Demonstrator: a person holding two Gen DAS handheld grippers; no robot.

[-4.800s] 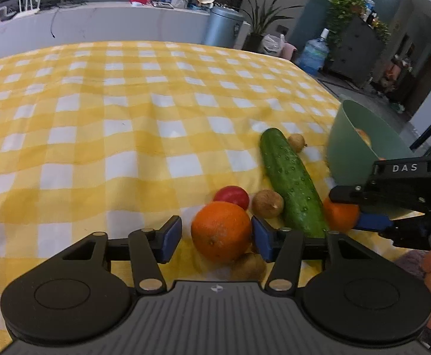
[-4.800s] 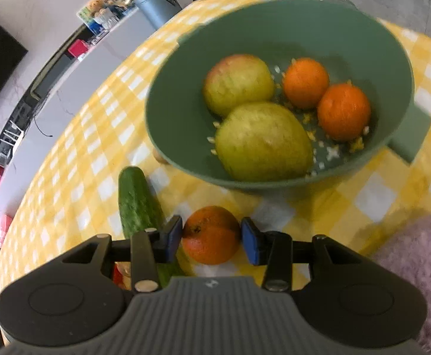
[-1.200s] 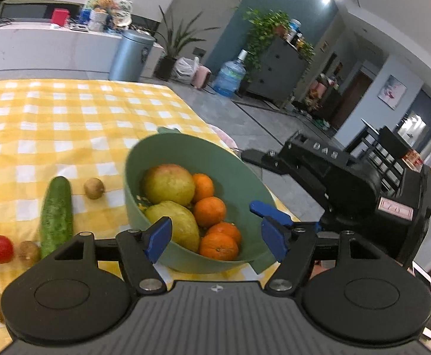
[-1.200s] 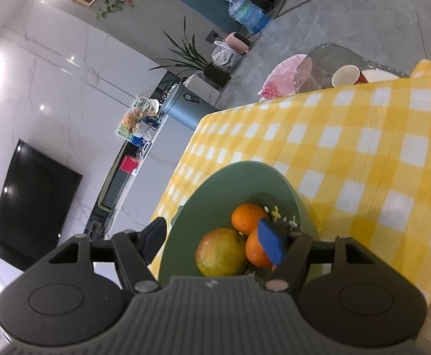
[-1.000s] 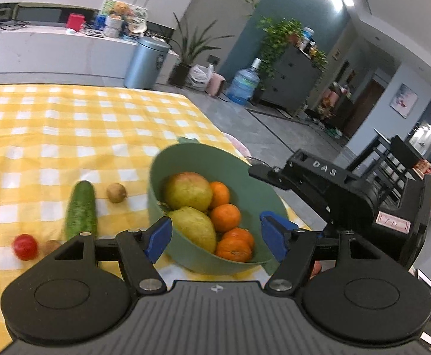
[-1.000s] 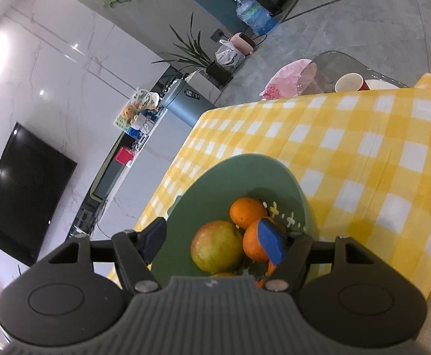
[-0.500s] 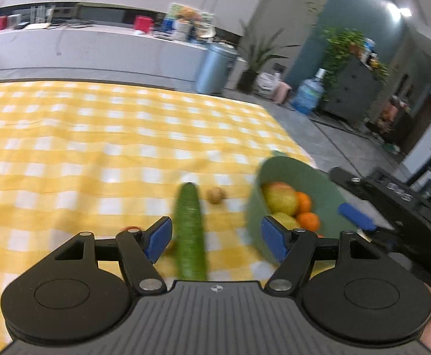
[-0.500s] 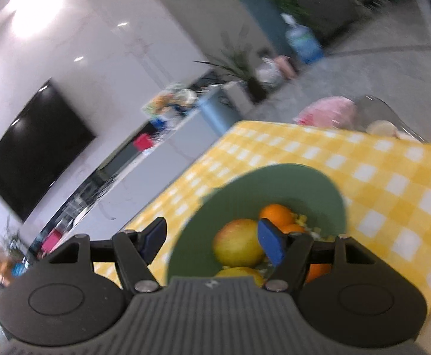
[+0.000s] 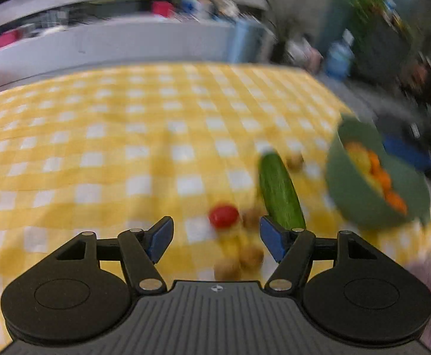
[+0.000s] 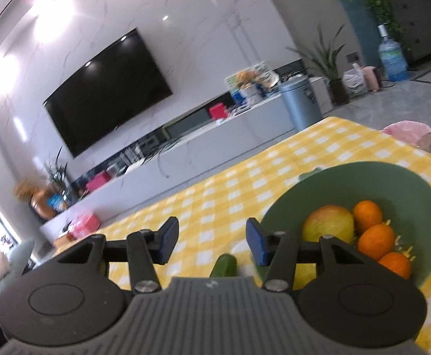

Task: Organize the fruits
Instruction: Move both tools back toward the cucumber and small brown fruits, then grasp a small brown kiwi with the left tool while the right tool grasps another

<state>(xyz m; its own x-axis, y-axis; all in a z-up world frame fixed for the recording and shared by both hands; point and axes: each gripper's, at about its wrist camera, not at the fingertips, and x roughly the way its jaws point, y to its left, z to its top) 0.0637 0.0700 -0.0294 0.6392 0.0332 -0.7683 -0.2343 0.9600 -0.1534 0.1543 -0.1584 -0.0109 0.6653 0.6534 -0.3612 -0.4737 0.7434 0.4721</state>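
Note:
The left wrist view is blurred by motion. My left gripper is open and empty above the yellow checked tablecloth. Ahead of it lie a red tomato, several small brown fruits and a cucumber. The green bowl with oranges and pears stands to the right. My right gripper is open and empty, held above the table. The bowl lies to its right, holding an apple-like fruit and three oranges. The cucumber tip shows below its jaws.
The table edge runs along the right side, with floor beyond. A white counter, a TV, a grey bin and plants stand behind the table. A pink cushioned seat sits past the far corner.
Both grippers have swung left, away from the bowl. The bowl has slid to the right in both views. The tomato and small brown fruits have come in front of my left gripper.

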